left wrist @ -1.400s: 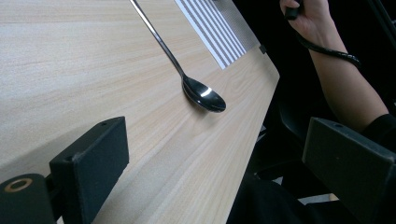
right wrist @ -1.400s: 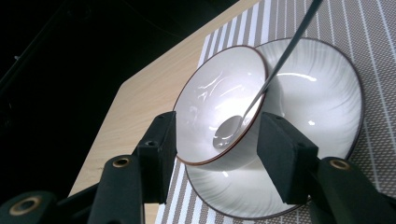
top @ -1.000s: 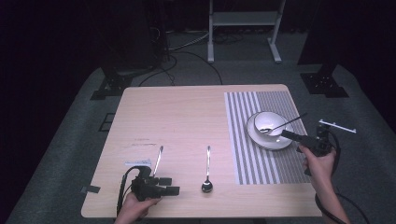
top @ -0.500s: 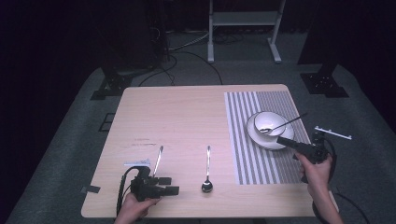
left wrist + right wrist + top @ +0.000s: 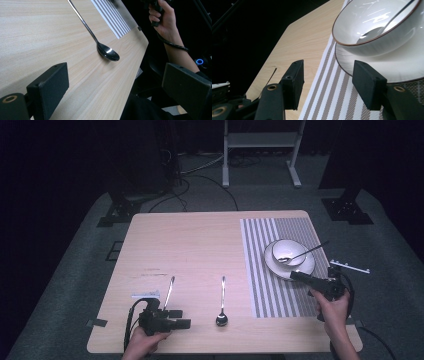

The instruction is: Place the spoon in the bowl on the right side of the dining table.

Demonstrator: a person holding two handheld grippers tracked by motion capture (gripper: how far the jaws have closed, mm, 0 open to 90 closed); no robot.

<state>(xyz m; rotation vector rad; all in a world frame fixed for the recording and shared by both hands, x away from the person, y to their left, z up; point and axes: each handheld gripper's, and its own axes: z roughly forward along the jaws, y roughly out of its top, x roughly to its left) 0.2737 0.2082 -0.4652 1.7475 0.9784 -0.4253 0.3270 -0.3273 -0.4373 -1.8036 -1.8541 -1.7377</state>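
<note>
At the near edge of the surface (image 5: 200, 240), toward 7 o'clock in the high view, the left gripper (image 5: 181, 323) rests low with its jaws spread wide and nothing between them. Its jaws point toward 3 o'clock, along the near edge.

Just beyond it, at 12 o'clock from its body, lies the first spoon (image 5: 169, 293). The bowl end is hidden beside the gripper; the handle runs away toward the far side.

The second spoon (image 5: 222, 306) lies at 3 o'clock from the left gripper, a short way off. Its bowl is at the near end and its handle points to 12 o'clock. Its long axis therefore runs across the line of the left jaws. In the left gripper view this spoon (image 5: 105, 50) sits ahead of the open jaws, clear of both.

At 4 o'clock in the high view, the right gripper (image 5: 296, 275) is held at the near edge of the striped mat (image 5: 260, 270). Its jaws are parted and empty, pointing toward 10 o'clock.

Just beyond it, the bowl (image 5: 289, 252) stands on a plate (image 5: 274, 266). A third spoon (image 5: 305, 252) rests in the bowl, handle out over the rim toward 2 o'clock.

Judgement: the left gripper is the nearer to both loose spoons. The second spoon is the better aligned for a cross-handle grasp.
</note>
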